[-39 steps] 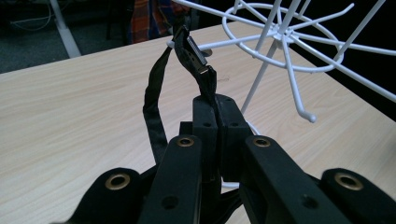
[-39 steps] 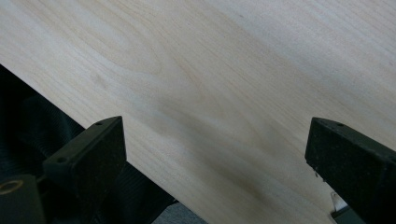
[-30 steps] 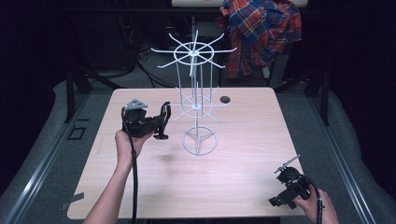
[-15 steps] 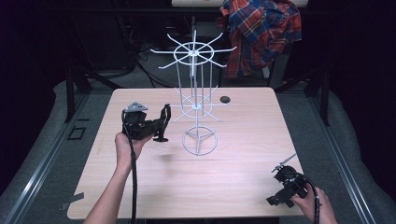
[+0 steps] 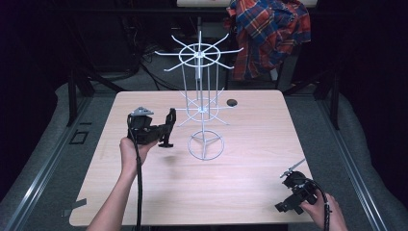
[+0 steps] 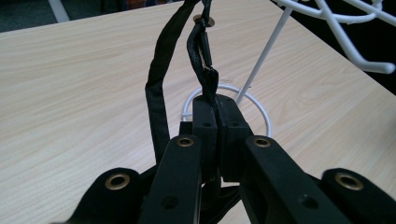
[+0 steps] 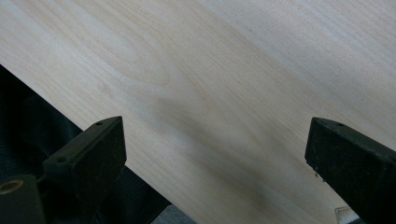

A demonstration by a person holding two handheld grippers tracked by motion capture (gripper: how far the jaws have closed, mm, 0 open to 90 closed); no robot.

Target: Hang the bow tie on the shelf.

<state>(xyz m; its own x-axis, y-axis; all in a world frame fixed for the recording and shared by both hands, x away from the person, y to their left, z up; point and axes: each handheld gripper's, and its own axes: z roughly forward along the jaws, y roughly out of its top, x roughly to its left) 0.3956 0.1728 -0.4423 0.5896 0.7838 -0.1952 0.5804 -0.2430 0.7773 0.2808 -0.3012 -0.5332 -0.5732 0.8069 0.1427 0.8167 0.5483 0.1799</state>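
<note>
A white wire display rack (image 5: 201,96) with hooked arms stands mid-table on a ring base (image 5: 206,146). Just left of it, a person's hand holds my left gripper (image 5: 165,136), shut on a black strap (image 5: 169,121) that sticks up from the jaws. In the left gripper view the strap (image 6: 158,93) loops up from the closed gripper (image 6: 217,105) to a small metal ring, with the rack's base ring (image 6: 262,112) right behind. My right gripper (image 5: 285,207) sits at the table's front right corner. Its jaws stand wide apart over bare wood and the table edge (image 7: 215,144), holding nothing.
The light wooden table (image 5: 255,144) carries a small dark round object (image 5: 232,102) behind the rack. A plaid shirt (image 5: 269,33) hangs beyond the far edge. Dark floor and metal rails surround the table.
The right gripper has drifted slightly back toward the table's front edge. The left gripper with the strap has stayed beside the rack.
</note>
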